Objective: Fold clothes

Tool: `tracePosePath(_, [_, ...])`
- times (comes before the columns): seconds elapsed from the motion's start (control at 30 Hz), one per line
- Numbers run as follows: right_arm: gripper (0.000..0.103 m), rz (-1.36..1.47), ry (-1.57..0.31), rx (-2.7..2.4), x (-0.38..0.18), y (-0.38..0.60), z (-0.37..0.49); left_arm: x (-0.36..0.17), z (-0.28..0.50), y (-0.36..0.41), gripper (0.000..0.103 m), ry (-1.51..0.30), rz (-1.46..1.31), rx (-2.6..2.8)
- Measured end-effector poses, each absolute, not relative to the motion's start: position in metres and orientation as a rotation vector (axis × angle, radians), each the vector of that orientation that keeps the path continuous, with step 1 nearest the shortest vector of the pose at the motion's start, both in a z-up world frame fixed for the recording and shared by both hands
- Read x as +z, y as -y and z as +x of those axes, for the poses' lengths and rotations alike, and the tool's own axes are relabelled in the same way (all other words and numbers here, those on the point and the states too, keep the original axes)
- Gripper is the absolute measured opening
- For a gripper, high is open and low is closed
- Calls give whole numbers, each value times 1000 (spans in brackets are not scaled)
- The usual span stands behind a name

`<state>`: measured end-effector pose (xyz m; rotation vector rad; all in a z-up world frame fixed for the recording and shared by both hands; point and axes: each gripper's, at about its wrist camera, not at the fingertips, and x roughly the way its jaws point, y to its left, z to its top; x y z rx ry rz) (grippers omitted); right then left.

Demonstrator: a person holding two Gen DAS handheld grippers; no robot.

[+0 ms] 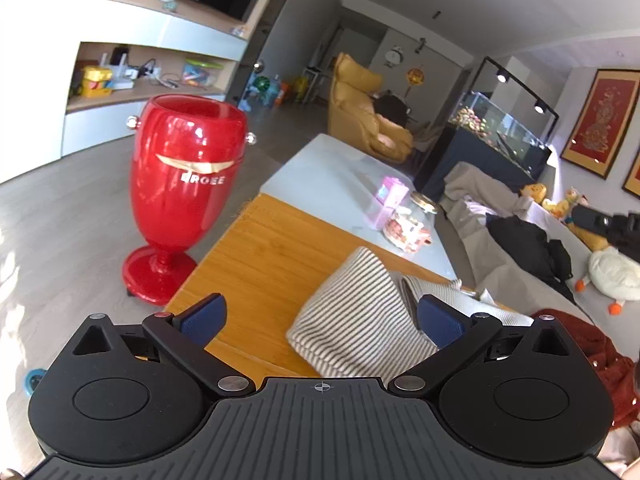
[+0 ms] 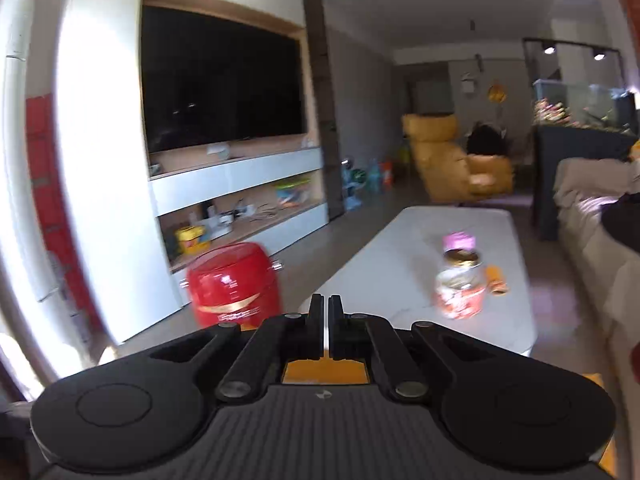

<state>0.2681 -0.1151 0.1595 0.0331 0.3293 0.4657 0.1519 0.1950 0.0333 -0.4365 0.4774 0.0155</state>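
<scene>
Left wrist view: striped garment lies bunched and partly doubled over on the wooden board, between the tips of the left gripper, whose fingers are spread wide and hold nothing. Right gripper has fingers pressed nearly together, empty, raised over the white table; the view is blurred. Cloth looks light, soft and floppy, so it will sag and drag. Best hold judged: pinch an outer edge or corner, not the bulky middle.
</scene>
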Motion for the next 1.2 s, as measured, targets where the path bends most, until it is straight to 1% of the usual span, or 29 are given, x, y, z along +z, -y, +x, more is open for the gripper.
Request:
tracePosePath(0.07, [2, 78, -386, 425, 160, 140, 286, 33, 155, -182, 103, -484, -406, -27])
tracePosePath(0.13, [6, 164, -543, 476, 145, 158, 295, 35, 158, -171, 103, -480, -377, -60])
tracePosePath(0.17, [6, 206, -626, 518, 129, 159, 293, 36, 159, -167, 103, -478, -365, -72])
tracePosePath(0.2, [9, 248, -699, 561, 110, 158, 287, 36, 160, -164, 103, -476, -359, -75])
tracePosePath(0.23, [14, 285, -762, 601, 90, 154, 280, 36, 162, -161, 103, -479, -356, -74])
tracePosePath(0.3, [37, 334, -858, 665, 56, 141, 268, 36, 166, -158, 103, -491, -355, -69])
tracePosePath(0.33, [39, 331, -882, 689, 43, 132, 262, 35, 168, -157, 103, -497, -353, -63])
tracePosePath(0.47, [39, 244, -902, 734, 5, 85, 247, 35, 164, -159, 103, -501, -345, -38])
tracePosePath(0.5, [35, 211, -889, 727, 1, 77, 247, 36, 163, -160, 103, -498, -345, -31])
tracePosePath(0.53, [26, 174, -870, 722, -2, 68, 247, 37, 161, -161, 103, -495, -348, -24])
tracePosePath(0.57, [13, 131, -829, 722, 2, 63, 246, 38, 160, -162, 103, -491, -350, -17])
tracePosePath(0.6, [11, 96, -764, 722, 14, 64, 244, 40, 158, -163, 103, -487, -352, -11])
tracePosePath(0.73, [10, -6, -497, 687, 73, 80, 242, 42, 156, -163, 103, -483, -340, 0])
tracePosePath(0.83, [10, 2, -408, 596, 109, 111, 260, 39, 163, -156, 103, -494, -338, -30])
tracePosePath(0.9, [10, 20, -403, 517, 121, 137, 277, 38, 167, -151, 103, -501, -336, -49])
tracePosePath(0.97, [10, 56, -440, 449, 120, 165, 294, 37, 172, -145, 103, -506, -331, -73])
tracePosePath(1.07, [10, 87, -499, 360, 102, 200, 309, 40, 178, -129, 103, -494, -291, -143])
tracePosePath(1.2, [10, 103, -596, 274, 59, 227, 319, 44, 189, -106, 103, -472, -238, -231])
